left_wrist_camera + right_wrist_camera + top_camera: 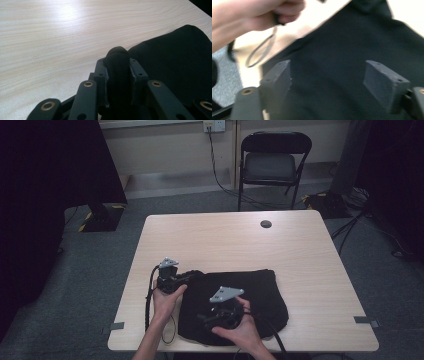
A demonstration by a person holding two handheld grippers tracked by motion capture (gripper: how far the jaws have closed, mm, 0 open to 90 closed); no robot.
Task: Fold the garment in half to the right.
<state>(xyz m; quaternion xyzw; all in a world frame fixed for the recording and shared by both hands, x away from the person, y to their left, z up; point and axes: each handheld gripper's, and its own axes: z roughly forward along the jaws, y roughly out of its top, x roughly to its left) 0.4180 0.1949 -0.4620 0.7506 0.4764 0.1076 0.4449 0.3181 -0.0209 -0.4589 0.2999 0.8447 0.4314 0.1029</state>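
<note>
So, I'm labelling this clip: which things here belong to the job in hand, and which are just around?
In the job:
- black cloth, lying on the table
- left gripper, shut on a fold of its edge
- right gripper, jaws open above it

Just around:
- wooden table
- folding chair
- wall socket

- Looks like a lab or office test room.
- Grey carpet floor (200,202), 1 folding chair (272,165), wall socket (214,125), black curtains (55,165), plain desk (225,240).
</note>
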